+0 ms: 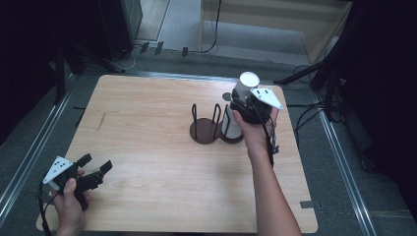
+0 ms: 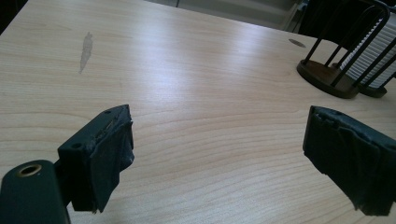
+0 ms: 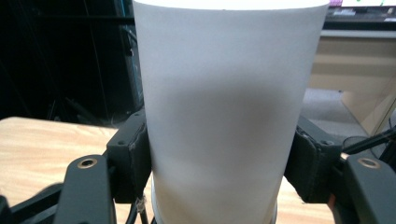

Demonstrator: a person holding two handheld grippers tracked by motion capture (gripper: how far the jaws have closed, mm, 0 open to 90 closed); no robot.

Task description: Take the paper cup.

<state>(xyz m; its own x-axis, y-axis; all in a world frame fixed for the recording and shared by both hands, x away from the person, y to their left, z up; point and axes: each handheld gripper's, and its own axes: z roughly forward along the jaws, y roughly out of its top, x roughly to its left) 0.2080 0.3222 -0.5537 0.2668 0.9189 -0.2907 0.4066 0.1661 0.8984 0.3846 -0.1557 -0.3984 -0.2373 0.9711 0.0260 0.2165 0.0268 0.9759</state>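
Note:
My right gripper (image 1: 243, 102) is shut on a white paper cup (image 1: 248, 82), held upright above the table's far right. In the right gripper view its pads (image 3: 133, 154) press both sides of the cup (image 3: 229, 93). Just below it stands a dark two-bay wire rack (image 1: 205, 132); the right bay holds a stack of white cups (image 1: 229, 126) and the left bay is empty. My left gripper (image 1: 96, 163) rests open near the table's front left corner with nothing between its pads (image 2: 109, 149). The rack (image 2: 327, 77) and the stack (image 2: 373, 58) sit far off to its right.
The wooden table (image 1: 147, 147) has a grey streak (image 2: 85, 49) at its left. Metal rails run along both sides on the floor. Black stand legs (image 1: 300, 73) and cables (image 1: 211, 44) lie beyond the far edge.

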